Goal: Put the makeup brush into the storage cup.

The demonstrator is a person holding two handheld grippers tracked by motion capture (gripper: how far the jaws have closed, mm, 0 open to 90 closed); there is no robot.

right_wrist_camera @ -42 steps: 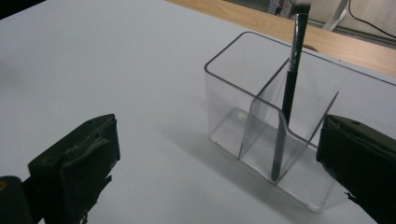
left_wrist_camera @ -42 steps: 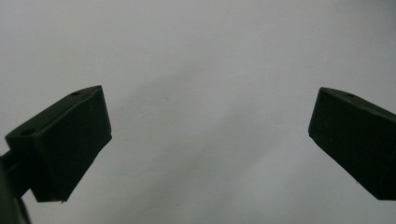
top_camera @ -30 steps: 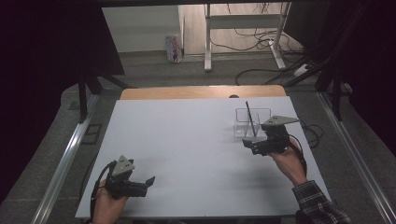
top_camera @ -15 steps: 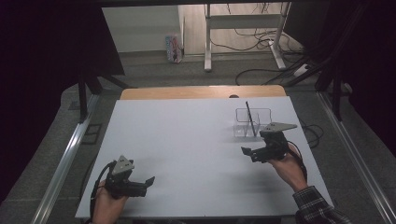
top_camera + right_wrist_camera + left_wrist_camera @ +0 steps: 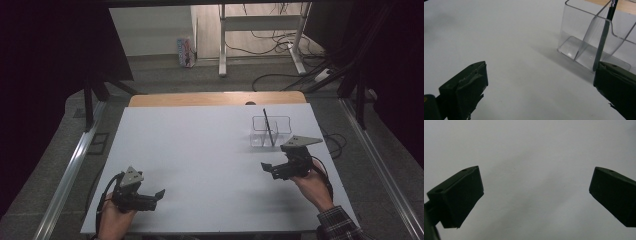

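A white counter (image 5: 200, 160) is seen in a dim room. A clear holder (image 5: 270, 131) with a dark pen (image 5: 270, 127) standing tilted in it lies just beyond the right claw (image 5: 267, 169), whose jaws are spread wide and empty. The left claw (image 5: 157, 195), equally wide, is held well apart. The pen's tip is probably cut off.

Each black handheld two-jaw gripper, left (image 5: 159, 194) and right (image 5: 264, 167), carries a grey three-cornered plate and trails a black cable; behind the right one shows a plaid shirt cuff (image 5: 340, 224).
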